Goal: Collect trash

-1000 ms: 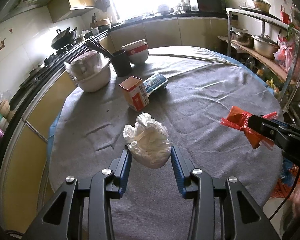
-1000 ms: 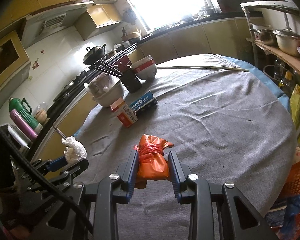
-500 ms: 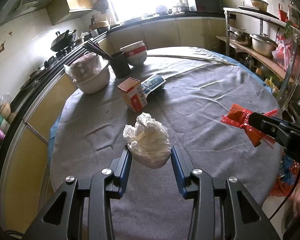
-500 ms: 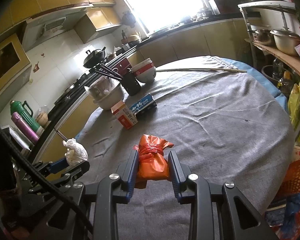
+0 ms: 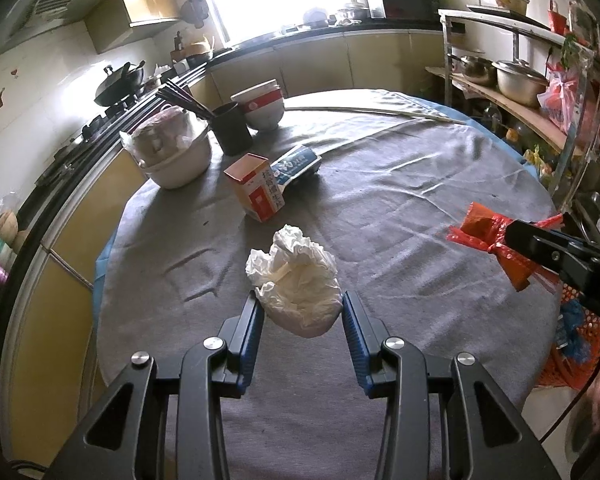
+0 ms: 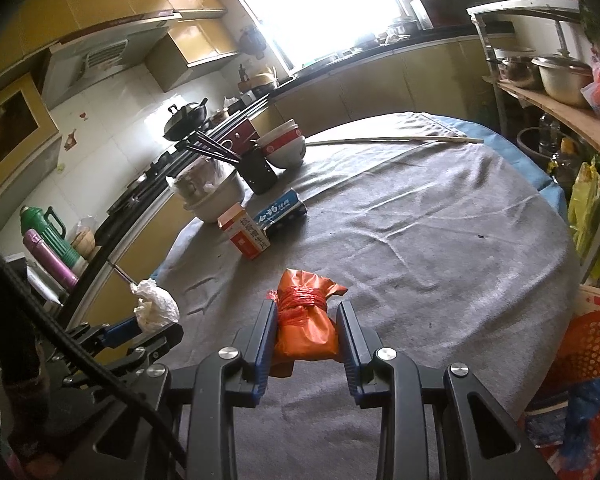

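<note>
Left gripper (image 5: pixel 302 322) clamped on a crumpled white tissue wad (image 5: pixel 298 280), held above the near edge of the round table with grey cloth cover (image 5: pixel 400 208). Right gripper (image 6: pixel 306 334) closed on a tied orange plastic bag bundle (image 6: pixel 304 322), also over the near edge, further right; in the left view the bundle (image 5: pixel 496 242) hangs by the right rim.

Open room: the whole centre and right half of the table is bare cloth with wrinkles only. Far edge carries a thin pale stick (image 6: pixel 396 141) lying along the fold of the cloth.

Clutter sits at the far left edge: an upright orange-and-white carton (image 5: pixel 256 192), just behind it a blue-and-white box lying flat (image 5: pixel 296 164), touching or nearly so. Behind them a white bowl stack with a plastic-wrapped lump on top (image 5: pixel 172 152), a black cup holding dark chopsticks (image 5: pixel 230 128), and stacked white bowls with red band (image 5: pixel 262 106).

Off the right edge, low down: an orange mesh plastic basket (image 6: pixel 588 344) with blue scraps inside. A metal rack with pots (image 5: pixel 516 80) stands close beyond the right rim. Counter and stove run close along the left edge.
</note>
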`<state>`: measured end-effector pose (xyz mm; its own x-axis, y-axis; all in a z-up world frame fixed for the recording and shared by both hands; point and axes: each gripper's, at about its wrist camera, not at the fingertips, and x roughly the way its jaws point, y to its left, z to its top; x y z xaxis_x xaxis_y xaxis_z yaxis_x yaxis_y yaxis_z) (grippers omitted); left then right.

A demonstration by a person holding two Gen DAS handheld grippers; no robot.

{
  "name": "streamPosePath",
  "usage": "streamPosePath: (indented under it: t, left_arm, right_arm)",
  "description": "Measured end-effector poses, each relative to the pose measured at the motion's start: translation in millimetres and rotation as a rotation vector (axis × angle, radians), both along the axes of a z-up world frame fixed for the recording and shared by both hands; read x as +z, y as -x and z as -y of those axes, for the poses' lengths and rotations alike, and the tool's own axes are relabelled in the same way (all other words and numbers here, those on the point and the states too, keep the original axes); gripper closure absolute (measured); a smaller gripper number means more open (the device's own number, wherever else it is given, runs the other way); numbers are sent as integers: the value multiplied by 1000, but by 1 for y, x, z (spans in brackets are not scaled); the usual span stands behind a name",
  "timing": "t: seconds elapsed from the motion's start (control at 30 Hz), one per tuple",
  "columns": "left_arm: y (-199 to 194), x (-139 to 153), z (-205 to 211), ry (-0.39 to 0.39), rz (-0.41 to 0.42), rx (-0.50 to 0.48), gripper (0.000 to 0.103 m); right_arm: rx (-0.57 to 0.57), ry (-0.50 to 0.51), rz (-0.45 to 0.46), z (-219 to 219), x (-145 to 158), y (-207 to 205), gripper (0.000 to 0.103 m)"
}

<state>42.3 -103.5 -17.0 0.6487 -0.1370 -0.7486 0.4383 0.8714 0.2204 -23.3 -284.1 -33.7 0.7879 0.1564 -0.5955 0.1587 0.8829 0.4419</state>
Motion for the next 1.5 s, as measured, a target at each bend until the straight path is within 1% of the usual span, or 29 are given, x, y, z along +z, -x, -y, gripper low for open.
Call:
streamPosePath:
  t: [0.57, 0.97, 1.2, 1.5]
  left_arm:
    - [10, -2, 16, 0, -7, -54, 61]
    - [8, -9, 16, -7, -21, -51, 61]
    - [7, -10, 17, -4, -21, -58, 61]
    - [15, -3, 32, 3, -12, -115, 61]
  right_arm:
    - [-37, -20, -7, 13, -3, 16, 70]
    - [-35, -32, -18, 11, -7, 12, 70]
    - [-33, -22, -21, 8, -8, 12, 70]
    - [-92, -32, -36, 32, -15, 33, 70]
